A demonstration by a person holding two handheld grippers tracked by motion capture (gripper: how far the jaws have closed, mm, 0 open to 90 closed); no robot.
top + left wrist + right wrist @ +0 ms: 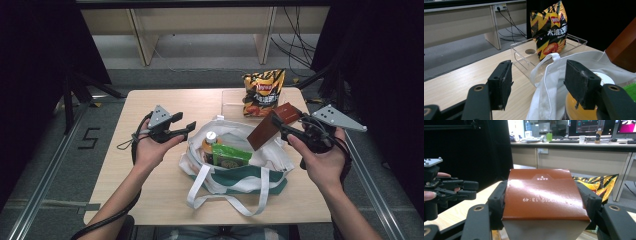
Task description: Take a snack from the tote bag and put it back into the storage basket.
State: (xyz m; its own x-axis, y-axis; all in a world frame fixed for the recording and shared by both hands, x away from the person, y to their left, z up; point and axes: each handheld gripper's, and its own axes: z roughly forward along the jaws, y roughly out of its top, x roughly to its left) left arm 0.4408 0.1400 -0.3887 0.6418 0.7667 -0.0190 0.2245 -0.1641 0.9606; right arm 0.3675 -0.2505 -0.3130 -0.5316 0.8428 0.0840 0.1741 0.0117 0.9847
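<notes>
My right gripper is shut on a brown carton, held tilted in the air over the right side of the white tote bag. In the right gripper view the brown carton sits squeezed between both jaws of the right gripper. My left gripper hovers open at the bag's left edge, with nothing between its jaws. In the left gripper view the left gripper frames the white tote bag's rim. Inside the bag lie an orange bottle with a white cap and a green packet.
A chip bag stands in a clear plastic tray at the table's back right. The bag's handles trail toward the front edge. Bare tabletop lies on the left. Desks and cables are on the floor beyond.
</notes>
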